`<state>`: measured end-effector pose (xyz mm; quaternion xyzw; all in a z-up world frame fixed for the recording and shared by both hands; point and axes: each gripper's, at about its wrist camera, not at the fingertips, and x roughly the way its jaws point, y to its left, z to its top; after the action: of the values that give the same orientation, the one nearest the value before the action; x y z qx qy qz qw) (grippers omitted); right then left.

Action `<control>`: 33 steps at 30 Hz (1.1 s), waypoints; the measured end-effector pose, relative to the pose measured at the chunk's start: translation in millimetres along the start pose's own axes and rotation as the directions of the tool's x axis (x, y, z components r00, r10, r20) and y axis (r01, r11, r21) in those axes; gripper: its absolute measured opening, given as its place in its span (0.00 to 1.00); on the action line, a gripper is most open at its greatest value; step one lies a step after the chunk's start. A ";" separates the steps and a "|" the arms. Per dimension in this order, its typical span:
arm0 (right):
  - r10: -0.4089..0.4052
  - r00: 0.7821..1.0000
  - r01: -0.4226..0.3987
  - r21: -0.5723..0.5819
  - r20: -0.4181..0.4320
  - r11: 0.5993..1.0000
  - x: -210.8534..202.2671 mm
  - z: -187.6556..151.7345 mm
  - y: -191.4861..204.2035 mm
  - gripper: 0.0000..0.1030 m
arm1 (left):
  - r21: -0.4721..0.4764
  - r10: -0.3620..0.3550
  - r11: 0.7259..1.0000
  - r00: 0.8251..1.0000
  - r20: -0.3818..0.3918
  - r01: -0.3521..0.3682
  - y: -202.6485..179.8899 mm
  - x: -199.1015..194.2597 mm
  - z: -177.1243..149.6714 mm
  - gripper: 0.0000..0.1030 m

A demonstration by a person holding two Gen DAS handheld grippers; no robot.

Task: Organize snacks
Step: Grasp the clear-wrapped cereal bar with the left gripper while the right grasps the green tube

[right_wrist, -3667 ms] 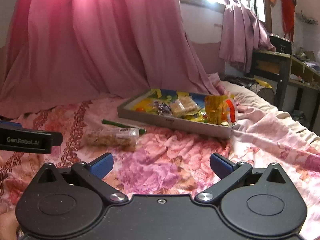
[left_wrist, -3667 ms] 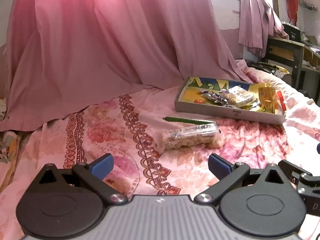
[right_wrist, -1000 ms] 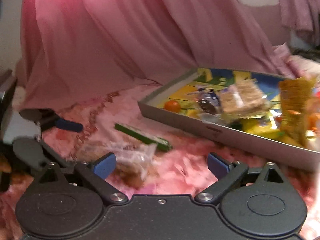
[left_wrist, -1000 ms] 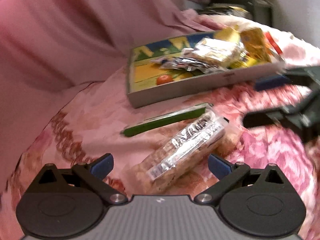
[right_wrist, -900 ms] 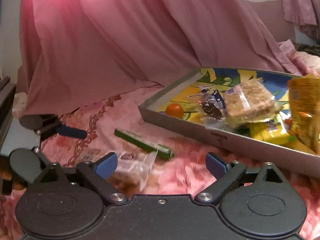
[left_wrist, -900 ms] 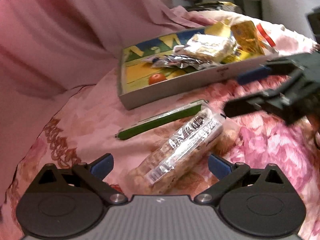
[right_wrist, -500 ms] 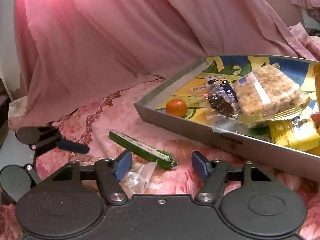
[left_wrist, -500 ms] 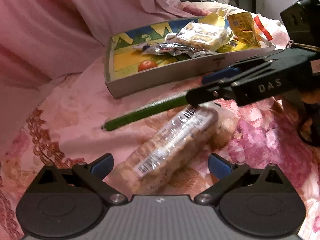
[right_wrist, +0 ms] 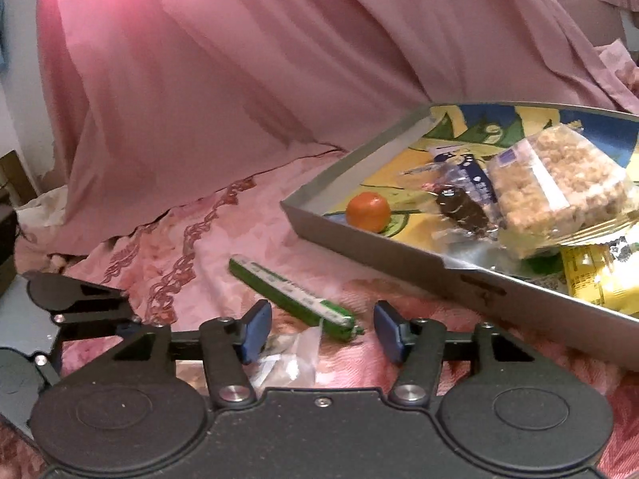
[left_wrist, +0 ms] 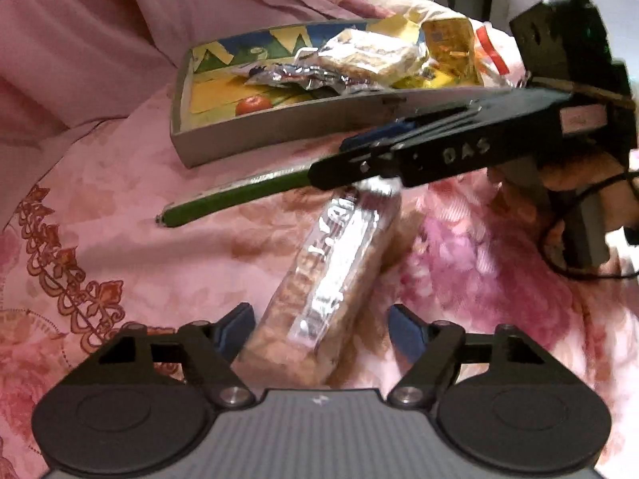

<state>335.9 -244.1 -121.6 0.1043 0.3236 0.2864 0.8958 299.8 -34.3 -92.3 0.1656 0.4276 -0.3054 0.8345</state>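
Observation:
A long cereal bar pack (left_wrist: 331,279) in clear wrap lies on the floral bedspread, with a thin green snack stick (left_wrist: 239,195) beside its far end. My left gripper (left_wrist: 321,329) straddles the pack's near end. Its jaws are closing, and the right pad stands clear of the wrap. My right gripper (right_wrist: 322,331) reaches in from the right, also closing. The green stick (right_wrist: 287,295) end and the pack's crimped wrapper end (right_wrist: 295,355) lie between its pads, not pinched. In the left wrist view the right gripper (left_wrist: 337,159) hangs over the pack's far end.
A grey tray (right_wrist: 439,267) with a colourful floor sits just beyond, holding an orange ball (right_wrist: 368,211), a puffed rice bar (right_wrist: 559,195), foil and yellow packs. A pink curtain (right_wrist: 239,80) hangs behind. A person's hand (left_wrist: 579,175) holds the right gripper.
Both grippers have come in close over the cereal bar pack, the right one sliding in from the right across its far end. Both pairs of jaws have narrowed.

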 end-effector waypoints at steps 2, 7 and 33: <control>0.011 1.000 -0.011 0.024 0.000 1.000 2.1 0.8 -4.2 0.58 | -0.010 -0.013 1.000 1.000 0.005 0.013 0.2 1.6 3.5 0.76; 0.033 0.999 -0.033 0.034 -0.004 0.999 7.0 3.6 -7.9 0.55 | 0.022 0.000 1.000 1.000 -0.004 0.000 -7.1 8.9 9.1 0.72; 0.019 0.983 -0.013 0.033 -0.183 0.999 -29.7 -22.6 32.0 0.18 | -0.085 0.056 0.994 0.987 -0.151 -0.070 -70.0 -30.4 -21.5 0.43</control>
<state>288.5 -235.3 -111.6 0.0941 0.4084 0.2968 0.8581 227.4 -64.7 -81.1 0.1634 0.4966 -0.2459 0.8162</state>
